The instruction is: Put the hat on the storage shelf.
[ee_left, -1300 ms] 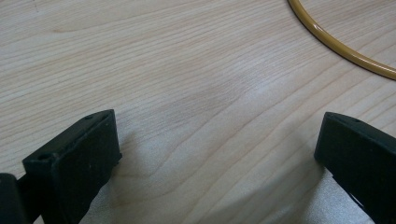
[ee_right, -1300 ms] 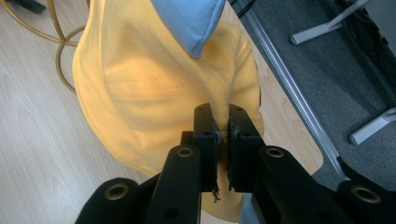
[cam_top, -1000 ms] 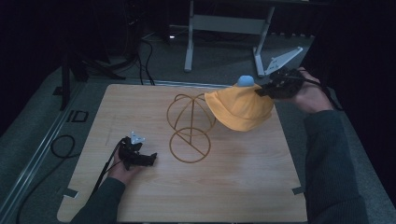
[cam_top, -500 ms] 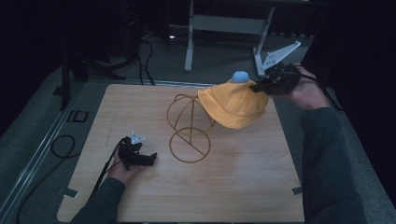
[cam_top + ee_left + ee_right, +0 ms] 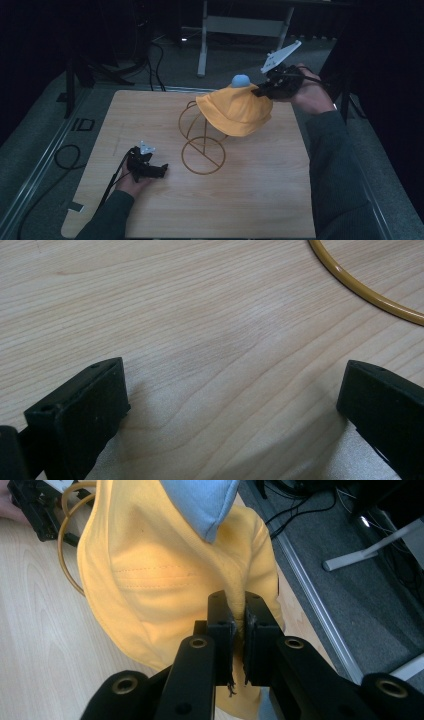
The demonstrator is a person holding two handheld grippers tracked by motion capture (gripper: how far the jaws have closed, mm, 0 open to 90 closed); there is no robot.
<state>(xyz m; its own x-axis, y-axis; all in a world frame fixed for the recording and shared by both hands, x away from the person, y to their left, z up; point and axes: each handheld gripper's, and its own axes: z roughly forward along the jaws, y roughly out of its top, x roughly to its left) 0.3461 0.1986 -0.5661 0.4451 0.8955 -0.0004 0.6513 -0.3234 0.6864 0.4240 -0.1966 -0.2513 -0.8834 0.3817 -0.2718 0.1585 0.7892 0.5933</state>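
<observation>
Above the far right part of the wooden table, the right gripper holds a yellow hat in the air. In the right gripper view its two black jaws are pressed nearly together on a pinched fold of the yellow cloth, so the hat hangs from that fold. The hat has a pale blue bobble on top, which in the right gripper view appears as a blue patch at the upper edge. In the high view the hat partly overlaps the upper loop of a gold wire stand; whether the cloth touches the wire I cannot tell. The stand sits near the middle of the table, with a round ring as its base and an upright rod rising from it to a curved loop.

The left gripper rests low at the near left part of the table, well apart from the hat and a little to the left of the stand's base ring. In the left gripper view its jaws stand wide apart over bare wood with nothing between them, and a curve of the gold ring crosses the upper right corner.
</observation>
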